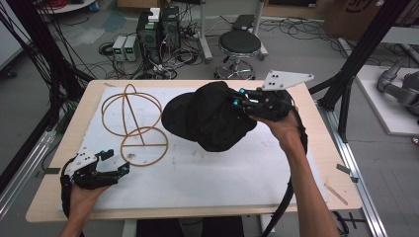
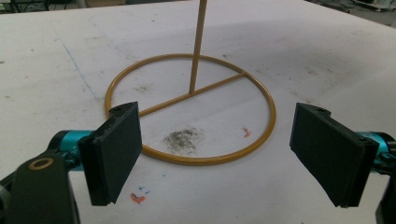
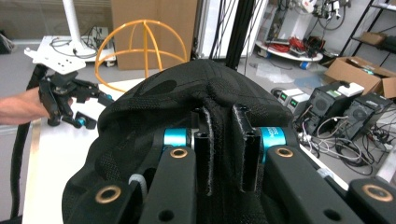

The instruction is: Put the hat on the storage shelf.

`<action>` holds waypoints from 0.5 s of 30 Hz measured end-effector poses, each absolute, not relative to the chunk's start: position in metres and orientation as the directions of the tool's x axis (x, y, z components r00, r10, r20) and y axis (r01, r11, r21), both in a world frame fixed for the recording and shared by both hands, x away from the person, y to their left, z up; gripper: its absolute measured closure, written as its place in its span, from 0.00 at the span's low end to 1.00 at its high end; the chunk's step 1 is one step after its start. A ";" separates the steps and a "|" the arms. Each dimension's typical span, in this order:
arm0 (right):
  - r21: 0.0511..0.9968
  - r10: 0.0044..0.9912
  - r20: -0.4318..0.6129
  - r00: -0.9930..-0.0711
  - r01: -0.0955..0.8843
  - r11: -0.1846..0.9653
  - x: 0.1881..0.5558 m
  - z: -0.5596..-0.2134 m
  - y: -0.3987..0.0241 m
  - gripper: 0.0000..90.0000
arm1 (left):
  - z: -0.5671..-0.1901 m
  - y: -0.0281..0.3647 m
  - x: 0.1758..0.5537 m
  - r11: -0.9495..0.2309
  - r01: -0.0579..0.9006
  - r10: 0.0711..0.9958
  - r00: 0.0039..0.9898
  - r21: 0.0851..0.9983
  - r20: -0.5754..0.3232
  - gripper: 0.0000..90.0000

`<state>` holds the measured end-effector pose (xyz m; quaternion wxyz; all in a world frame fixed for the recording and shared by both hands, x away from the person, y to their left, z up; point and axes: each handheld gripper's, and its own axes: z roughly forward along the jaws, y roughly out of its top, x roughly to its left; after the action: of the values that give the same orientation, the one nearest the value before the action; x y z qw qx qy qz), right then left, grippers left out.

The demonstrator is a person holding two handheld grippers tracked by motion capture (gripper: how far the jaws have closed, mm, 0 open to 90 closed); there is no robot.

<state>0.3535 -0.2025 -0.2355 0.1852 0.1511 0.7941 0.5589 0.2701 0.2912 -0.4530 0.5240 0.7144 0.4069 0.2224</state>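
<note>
The right gripper pinches the black cap above the counter; the left gripper gapes wide, empty, facing the wire stand.

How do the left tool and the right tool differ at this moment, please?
The left tool is open, its jaws spread wide with nothing between them; the right tool is shut on the black cap. The left tool sits low beside the base ring of the wire stand, while the right tool holds the cap up over the table. Both are black, hand-held, with blue fittings.
</note>
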 end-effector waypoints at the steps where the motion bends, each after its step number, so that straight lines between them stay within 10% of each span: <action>1: 0.944 0.447 -0.125 -0.886 0.032 0.327 0.354 -0.235 -0.203 0.91 | -0.453 0.291 0.270 -0.120 0.349 0.815 0.570 0.929 -0.109 0.19; 15: 0.969 0.452 -0.123 -0.883 -0.009 0.247 0.351 -0.214 -0.207 0.91 | -0.453 0.291 0.270 -0.122 0.346 0.816 0.569 0.930 -0.105 0.19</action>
<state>0.3513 -0.2068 -0.2142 0.1932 0.1448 0.7657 0.5962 0.2699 0.2907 -0.4529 0.5231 0.7148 0.4065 0.2243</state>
